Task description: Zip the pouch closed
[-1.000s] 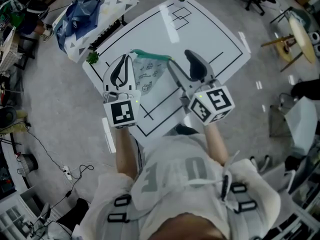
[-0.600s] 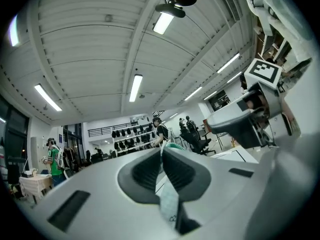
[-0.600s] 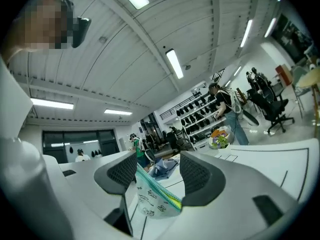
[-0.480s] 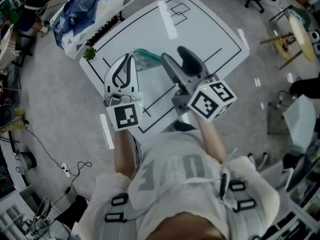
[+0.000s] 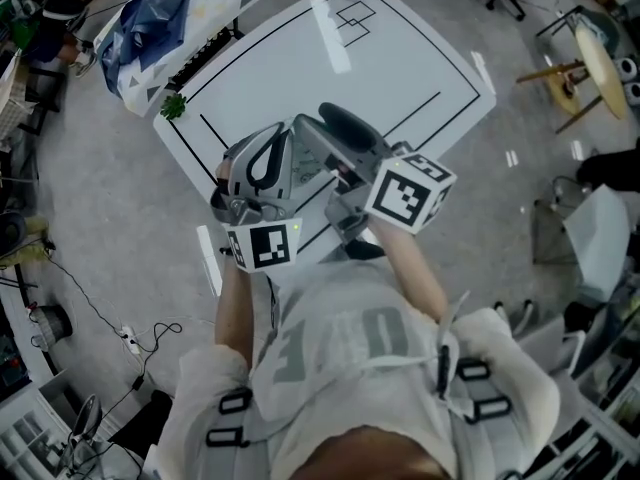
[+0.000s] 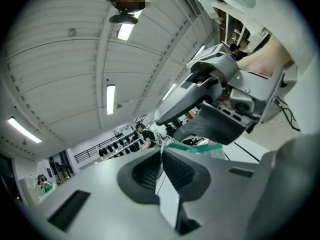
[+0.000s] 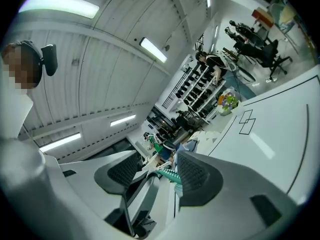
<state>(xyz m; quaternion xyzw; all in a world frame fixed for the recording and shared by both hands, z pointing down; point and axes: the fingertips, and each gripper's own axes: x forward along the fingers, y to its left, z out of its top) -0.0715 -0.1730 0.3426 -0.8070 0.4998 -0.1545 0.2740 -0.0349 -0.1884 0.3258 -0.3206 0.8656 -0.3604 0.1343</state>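
While the left tongs (image 6: pixel 161 153), pressed together, pinch an edge of the clear printed plastic pouch (image 6: pixel 205 150) above the white counter (image 5: pixel 400 58), the right tongs (image 7: pixel 167 166) stand spread around its green zip track (image 7: pixel 170 174), apparently unclamped. Risk: a pull now may skew the hanging pouch and jam the teeth.

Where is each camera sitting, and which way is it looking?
Head view: on the person's head, looking steeply down at the white table; shows their forearms, shirt, left claw and right claw.
Left gripper view: on the left claw, looking along its shut jaws, tilted toward the ceiling; pouch and right claw ahead.
Right gripper view: on the right claw, looking across the table; zipper between its jaws.
Shared: both gripper views see the pouch's green zipper.
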